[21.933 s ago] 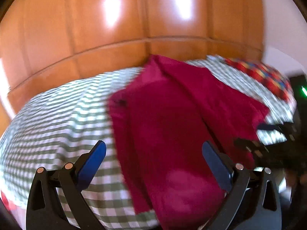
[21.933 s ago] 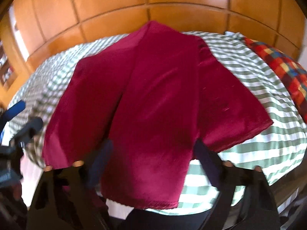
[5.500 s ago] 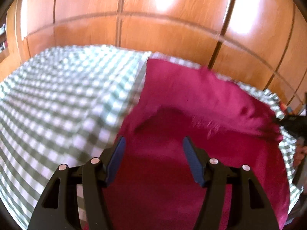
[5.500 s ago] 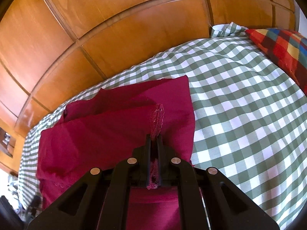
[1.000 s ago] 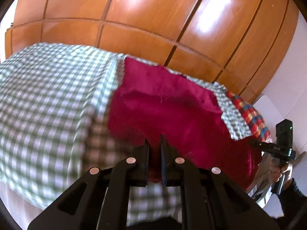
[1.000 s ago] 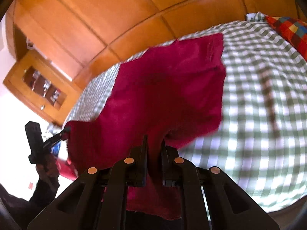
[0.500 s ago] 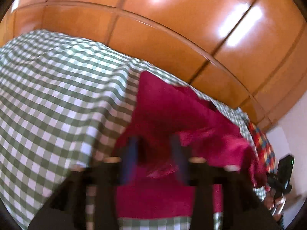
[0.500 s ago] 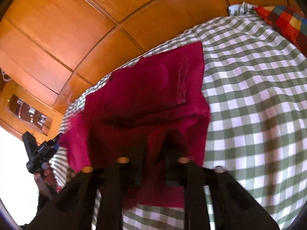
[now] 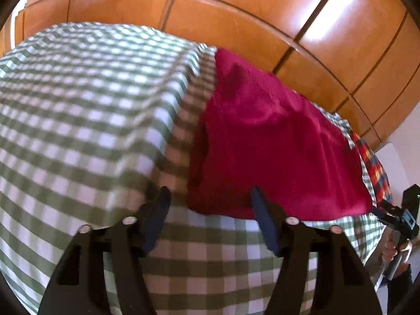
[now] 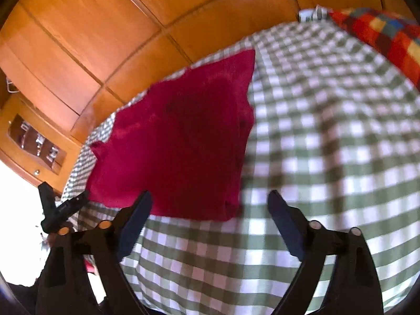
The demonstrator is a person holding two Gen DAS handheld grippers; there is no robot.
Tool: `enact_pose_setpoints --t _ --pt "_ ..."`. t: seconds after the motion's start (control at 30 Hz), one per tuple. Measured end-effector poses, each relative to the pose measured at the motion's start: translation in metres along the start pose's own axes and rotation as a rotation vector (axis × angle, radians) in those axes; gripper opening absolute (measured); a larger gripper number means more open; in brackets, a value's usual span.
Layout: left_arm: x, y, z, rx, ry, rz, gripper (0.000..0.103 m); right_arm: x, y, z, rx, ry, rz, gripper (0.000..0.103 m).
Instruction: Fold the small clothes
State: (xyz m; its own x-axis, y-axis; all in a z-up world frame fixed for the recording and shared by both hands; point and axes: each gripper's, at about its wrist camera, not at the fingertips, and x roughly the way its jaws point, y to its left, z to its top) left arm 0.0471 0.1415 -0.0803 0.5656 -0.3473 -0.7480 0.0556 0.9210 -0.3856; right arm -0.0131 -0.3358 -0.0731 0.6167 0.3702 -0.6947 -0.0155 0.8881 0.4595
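Left wrist view: the left gripper (image 9: 210, 204), fingers just closing slightly yet apart and empty, hangs over the near edge of the red cloth (image 9: 267, 144) folded on the checked bed (image 9: 78, 131). Right wrist view: the right gripper (image 10: 210, 210), fingers just opening, holds nothing beside the cloth's near corner.

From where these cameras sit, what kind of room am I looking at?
Most likely a bedroom. A bed covered in a green-and-white checked sheet, a multicoloured checked pillow at one end, and glossy wooden wardrobe panels right behind it. A folded red garment lies on the bed.
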Motion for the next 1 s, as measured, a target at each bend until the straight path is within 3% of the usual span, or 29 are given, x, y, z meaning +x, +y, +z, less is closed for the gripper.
enact_pose_setpoints --t 0.03,0.07,0.1,0.13,0.27,0.43,0.67,0.77,0.83,0.9,1.0 --pt "0.003 -0.002 -0.001 -0.006 0.011 -0.009 0.038 0.011 -0.001 0.0 -0.002 0.008 -0.009 0.057" --pt "0.007 -0.004 -0.001 -0.012 0.014 0.001 0.036 0.02 0.0 -0.001 0.001 0.015 -0.027 0.047" --pt "0.008 -0.007 -0.002 -0.009 0.008 0.017 0.026 0.028 0.002 0.0 -0.002 0.018 -0.044 0.04" --pt "0.012 -0.008 -0.001 -0.006 0.012 0.024 0.023 0.031 0.003 -0.001 -0.006 0.024 -0.056 0.031" --pt "0.007 -0.017 -0.005 0.026 0.013 0.05 0.018 0.022 0.005 -0.003 -0.025 0.036 -0.065 0.021" --pt "-0.013 -0.02 -0.025 0.059 0.037 0.025 0.017 -0.004 0.005 -0.019 -0.07 0.054 -0.069 0.02" --pt "-0.055 -0.03 -0.084 0.067 0.11 -0.043 0.017 -0.038 0.001 -0.06 -0.131 0.138 -0.097 0.02" --pt "-0.069 -0.033 -0.098 0.074 0.107 -0.048 0.024 -0.048 0.001 -0.065 -0.136 0.145 -0.092 0.023" --pt "-0.078 -0.032 -0.093 0.085 0.063 -0.029 0.033 -0.054 -0.001 -0.055 -0.127 0.106 -0.103 0.042" --pt "-0.08 -0.029 -0.082 0.079 0.023 -0.015 0.046 -0.06 -0.002 -0.037 -0.121 0.019 -0.126 0.053" --pt "-0.075 -0.028 -0.056 0.077 -0.029 -0.001 0.049 -0.055 -0.002 -0.016 -0.139 -0.038 -0.162 0.053"
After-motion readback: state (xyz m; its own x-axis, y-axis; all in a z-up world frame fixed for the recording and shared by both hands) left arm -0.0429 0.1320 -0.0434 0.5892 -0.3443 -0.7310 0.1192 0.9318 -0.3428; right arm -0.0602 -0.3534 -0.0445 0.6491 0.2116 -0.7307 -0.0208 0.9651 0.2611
